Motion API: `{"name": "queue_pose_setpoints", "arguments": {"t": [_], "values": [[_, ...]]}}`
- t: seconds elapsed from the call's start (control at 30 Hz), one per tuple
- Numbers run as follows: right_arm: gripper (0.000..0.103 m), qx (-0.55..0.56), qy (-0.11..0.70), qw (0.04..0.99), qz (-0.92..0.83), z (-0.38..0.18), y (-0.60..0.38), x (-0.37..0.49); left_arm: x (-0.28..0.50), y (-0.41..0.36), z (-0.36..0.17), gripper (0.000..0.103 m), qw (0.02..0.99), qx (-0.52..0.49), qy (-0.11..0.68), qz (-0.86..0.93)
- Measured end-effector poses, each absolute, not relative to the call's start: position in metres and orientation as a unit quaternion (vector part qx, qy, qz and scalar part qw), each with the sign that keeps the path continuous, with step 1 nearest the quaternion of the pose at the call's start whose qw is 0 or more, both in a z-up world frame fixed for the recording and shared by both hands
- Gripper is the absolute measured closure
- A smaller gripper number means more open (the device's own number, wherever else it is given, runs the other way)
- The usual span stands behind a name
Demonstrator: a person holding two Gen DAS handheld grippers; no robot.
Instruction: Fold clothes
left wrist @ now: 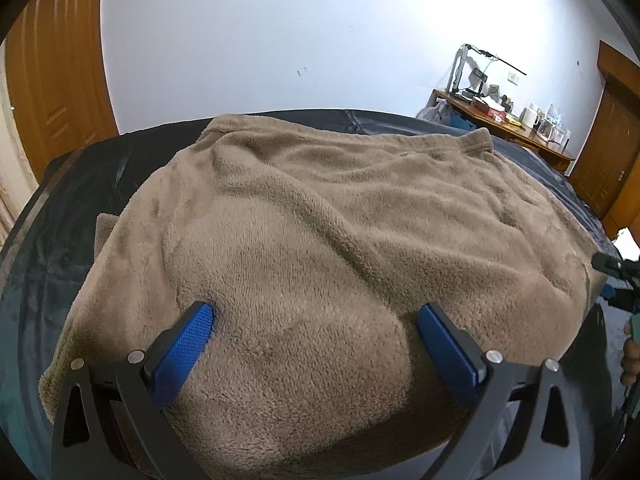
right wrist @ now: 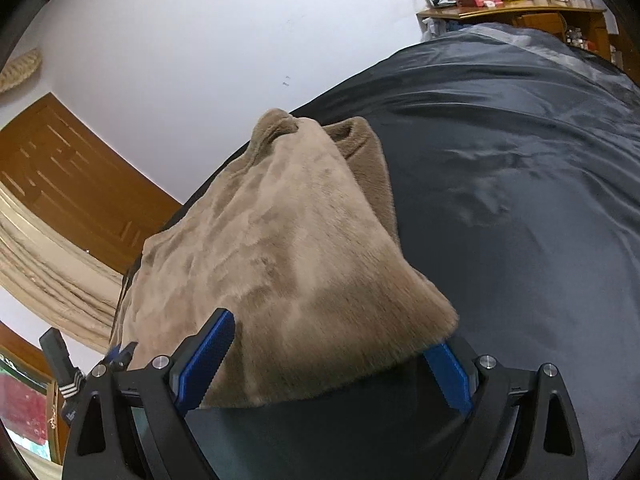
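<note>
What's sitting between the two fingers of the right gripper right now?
In the right wrist view, the near corner of the brown fleece drapes between the open right gripper fingers; below it shows the dark sheet.

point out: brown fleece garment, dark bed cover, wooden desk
brown fleece garment (left wrist: 304, 248), left wrist view, middle of its top.
dark satin bed cover (right wrist: 520, 208), right wrist view, bare stretch.
cluttered wooden desk (right wrist: 516, 11), right wrist view, front edge.

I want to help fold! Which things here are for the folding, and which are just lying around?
For the folding:
brown fleece garment
left tool
right tool
dark bedcover

Just lying around:
wooden desk
white jug
desk lamp
wooden door
</note>
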State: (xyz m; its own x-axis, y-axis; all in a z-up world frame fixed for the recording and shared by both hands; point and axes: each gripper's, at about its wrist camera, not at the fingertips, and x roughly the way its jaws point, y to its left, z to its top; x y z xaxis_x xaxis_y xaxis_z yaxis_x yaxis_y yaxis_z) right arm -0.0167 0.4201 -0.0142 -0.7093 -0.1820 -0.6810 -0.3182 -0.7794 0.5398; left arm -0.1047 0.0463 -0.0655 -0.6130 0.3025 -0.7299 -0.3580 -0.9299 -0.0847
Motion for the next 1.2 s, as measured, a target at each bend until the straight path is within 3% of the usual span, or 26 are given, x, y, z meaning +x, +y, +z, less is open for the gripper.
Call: {"name": "queue_pose_setpoints", "arguments": {"t": [0.47,1.0,1.13,1.2], "values": [[0.007,-0.343,0.366,0.017,0.865,-0.019,0.429,-0.028,-0.104,0.05,-0.069,0.001,0.179,-0.397,0.046,0.899],[0.006,-0.346,0.341,0.051,0.873,-0.017,0.419,-0.043,-0.104,0.052,-0.071,0.001,0.174,-0.397,0.053,0.9],[0.044,-0.346,0.312,0.086,0.881,-0.018,0.415,-0.04,-0.104,0.053,-0.071,0.001,0.173,-0.397,0.053,0.9],[0.053,-0.344,0.311,0.093,0.881,-0.02,0.418,-0.037,-0.104,0.053,-0.071,0.001,0.173,-0.397,0.054,0.9]]}}
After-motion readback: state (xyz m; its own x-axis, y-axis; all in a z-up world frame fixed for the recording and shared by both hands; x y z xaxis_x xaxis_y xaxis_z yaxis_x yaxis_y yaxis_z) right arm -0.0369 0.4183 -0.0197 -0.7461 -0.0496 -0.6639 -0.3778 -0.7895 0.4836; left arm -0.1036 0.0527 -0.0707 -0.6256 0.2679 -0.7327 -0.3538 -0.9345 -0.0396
